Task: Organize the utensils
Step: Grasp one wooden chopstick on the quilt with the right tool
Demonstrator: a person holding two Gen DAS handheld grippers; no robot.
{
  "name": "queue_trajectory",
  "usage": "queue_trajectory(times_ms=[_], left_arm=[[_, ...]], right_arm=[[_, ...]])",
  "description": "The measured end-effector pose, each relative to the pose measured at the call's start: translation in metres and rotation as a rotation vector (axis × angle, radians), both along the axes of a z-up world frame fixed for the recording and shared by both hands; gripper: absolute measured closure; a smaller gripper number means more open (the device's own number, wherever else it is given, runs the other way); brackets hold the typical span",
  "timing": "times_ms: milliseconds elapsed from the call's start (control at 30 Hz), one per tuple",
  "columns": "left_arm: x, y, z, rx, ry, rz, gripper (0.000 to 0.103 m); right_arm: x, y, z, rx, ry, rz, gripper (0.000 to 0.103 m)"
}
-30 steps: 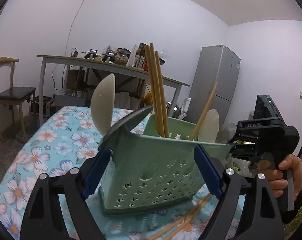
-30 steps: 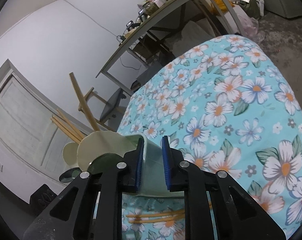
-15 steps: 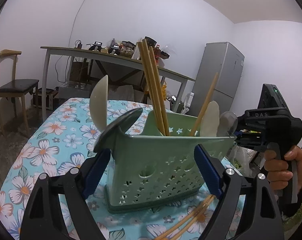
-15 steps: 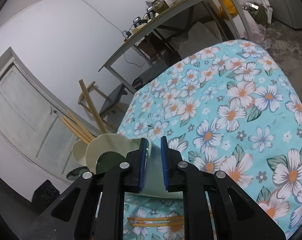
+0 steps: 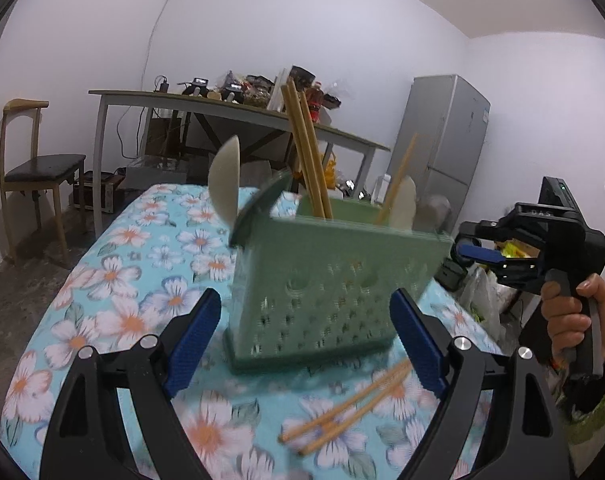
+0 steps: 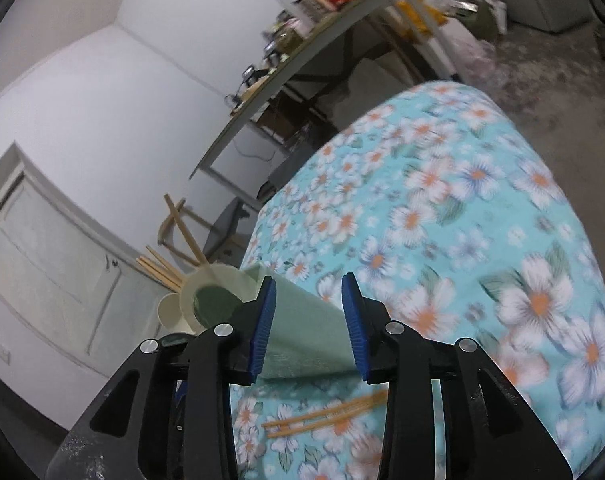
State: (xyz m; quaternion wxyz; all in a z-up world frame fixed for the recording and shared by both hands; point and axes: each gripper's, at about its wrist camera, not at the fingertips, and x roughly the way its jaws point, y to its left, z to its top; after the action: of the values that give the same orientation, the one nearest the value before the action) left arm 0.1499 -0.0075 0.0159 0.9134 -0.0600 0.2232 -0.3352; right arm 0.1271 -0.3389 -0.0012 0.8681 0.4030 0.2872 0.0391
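Right now the green utensil caddy (image 5: 334,280) is standing on the floral tabletop (image 5: 114,280), and the chief worry is tipping: it is looking top-heavy with tall handles, and it is showing blurred in the left view, so it may be rocking as it settles. The right tongs (image 6: 308,320) have just been opening, their blue pads standing apart on either side of the caddy's end wall without pressing on it, so nothing is steadying that end any more. The left tongs (image 5: 304,340) are spread wide as well, one pad to each side of the caddy's near face and clear of it, gripping nothing. A careless sweep by either pair is likely to knock the caddy over or to scatter the loose chopsticks (image 5: 350,408) lying just in front of its base. Counting: one caddy; about three loose chopsticks on the cloth, though blur is making that uncertain; in the caddy, three chopsticks bunched together (image 5: 306,152) and one leaning apart (image 5: 398,178); two pale spoons (image 5: 224,176), one at each end; one dark green spoon (image 5: 258,206); and possibly another rounded piece at the far right, too blurred to tell.
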Motion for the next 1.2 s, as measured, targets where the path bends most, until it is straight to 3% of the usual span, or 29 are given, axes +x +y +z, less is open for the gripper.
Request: queue_trajectory(times_ms=[200, 300, 433, 633, 833, 1033, 1200], left_arm=[[-0.022, 0.002, -0.016, 0.076, 0.023, -0.04, 0.019], [-0.027, 0.005, -0.022, 0.073, 0.044, -0.048, 0.019], [-0.035, 0.001, -0.025, 0.097, 0.042, -0.047, 0.019], [-0.039, 0.002, -0.026, 0.09, 0.04, -0.051, 0.019], [-0.037, 0.004, -0.028, 0.07, 0.051, -0.055, 0.019], [-0.035, 0.009, -0.029, 0.055, 0.057, -0.052, 0.019], [-0.035, 0.012, -0.029, 0.05, 0.059, -0.05, 0.019]], right_arm=[[-0.032, 0.003, -0.05, 0.159, 0.106, -0.012, 0.068], [-0.032, 0.017, -0.086, 0.267, 0.19, 0.012, 0.07], [-0.023, 0.035, -0.112, 0.36, 0.255, 0.025, 0.072], [-0.012, 0.05, -0.122, 0.395, 0.288, 0.005, 0.074], [-0.003, 0.069, -0.127, 0.402, 0.309, -0.017, 0.084], [-0.003, 0.071, -0.132, 0.416, 0.311, -0.043, 0.093], [-0.01, 0.069, -0.132, 0.426, 0.299, -0.042, 0.095]])
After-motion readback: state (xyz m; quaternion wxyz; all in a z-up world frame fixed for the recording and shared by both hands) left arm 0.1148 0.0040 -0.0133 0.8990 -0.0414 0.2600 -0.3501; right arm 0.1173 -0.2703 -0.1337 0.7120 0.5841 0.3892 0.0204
